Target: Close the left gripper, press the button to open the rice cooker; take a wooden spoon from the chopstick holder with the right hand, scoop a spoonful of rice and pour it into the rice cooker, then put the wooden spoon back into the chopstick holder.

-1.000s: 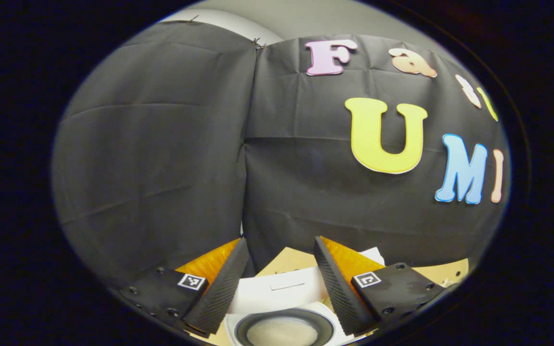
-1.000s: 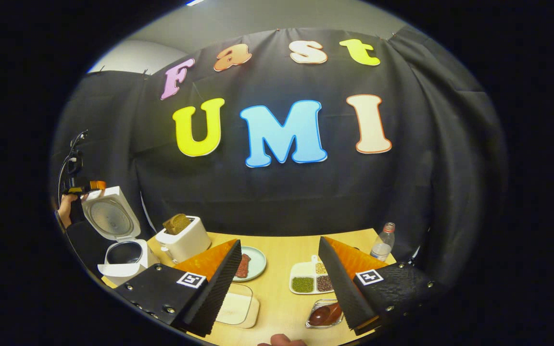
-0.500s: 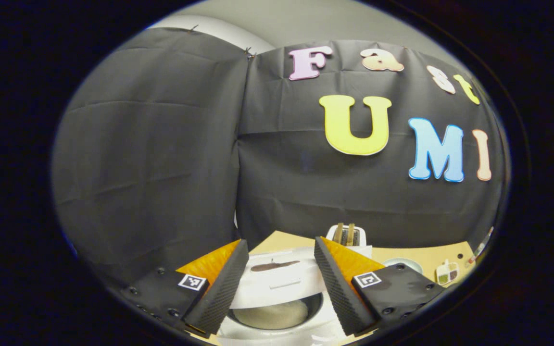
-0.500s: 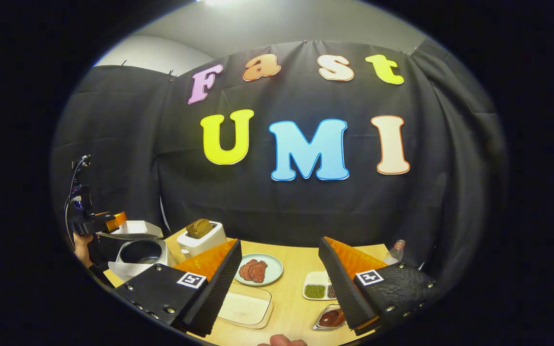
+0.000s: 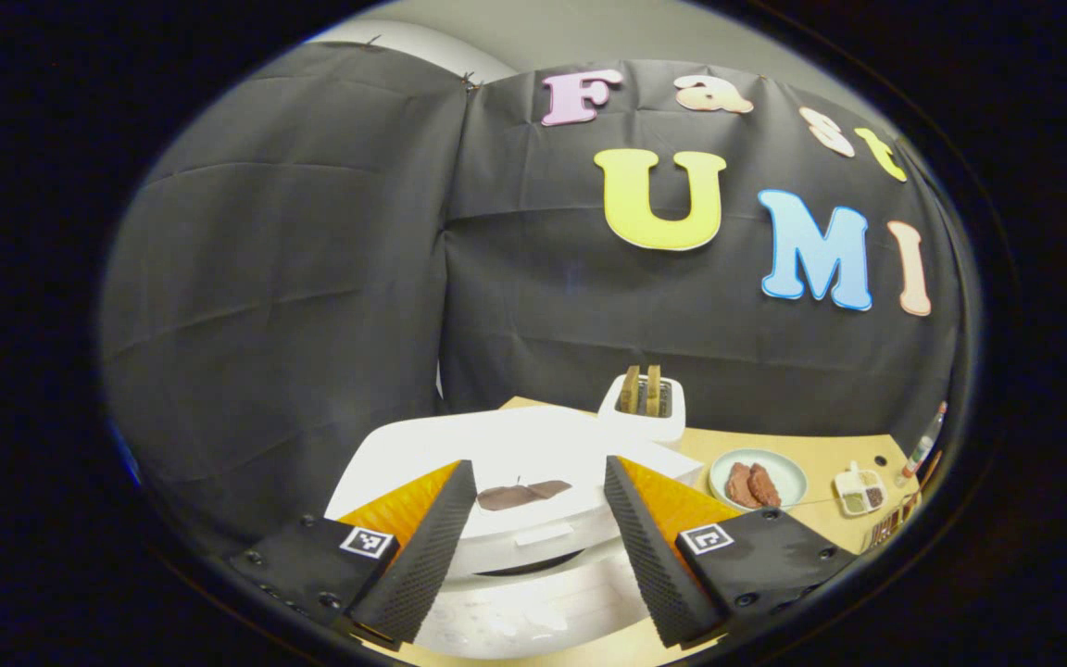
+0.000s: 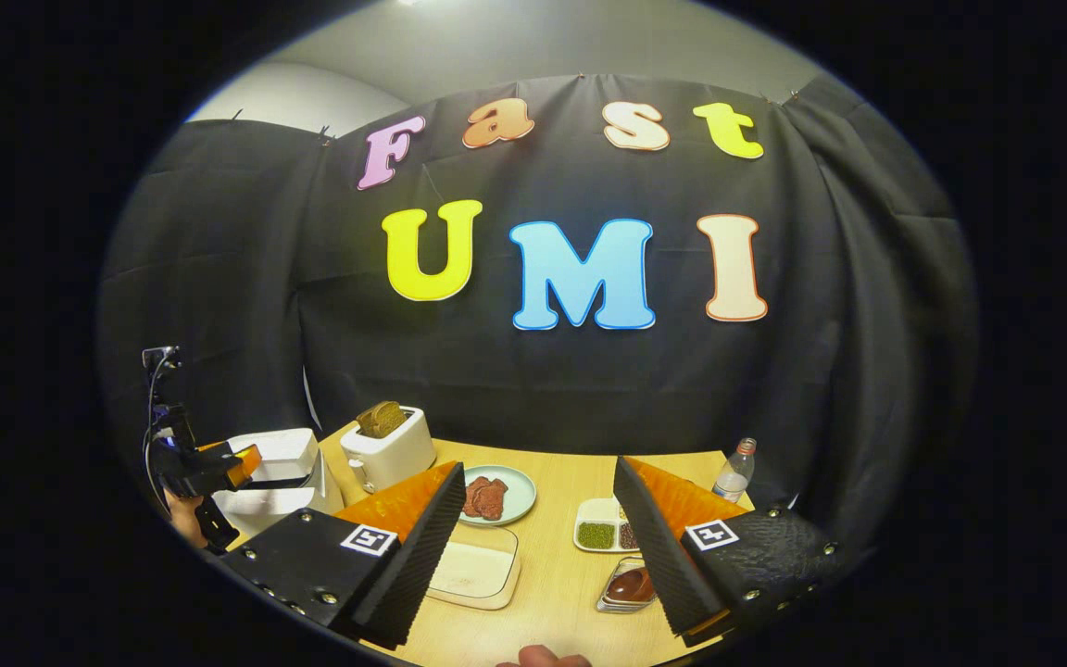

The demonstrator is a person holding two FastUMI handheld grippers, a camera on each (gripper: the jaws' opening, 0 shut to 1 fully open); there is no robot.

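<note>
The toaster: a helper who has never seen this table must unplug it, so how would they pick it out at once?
Start at the back edge of the wooden table, against the black cloth wall. The toaster stands there between the white rice cooker and the pale green plate of meat. It is the small white box with brown bread sticking up from its top slots.

Rice cooker [image 6: 279, 472] lid, upright and wide open a second ago, now down flat on body; inner pot with rice gone from my left gripper view, lid top there instead. My left gripper [image 6: 242, 460] has dropped with lid, now low over it. Toaster [image 5: 642, 408] and plate [image 5: 758, 477] came into left gripper view
</note>
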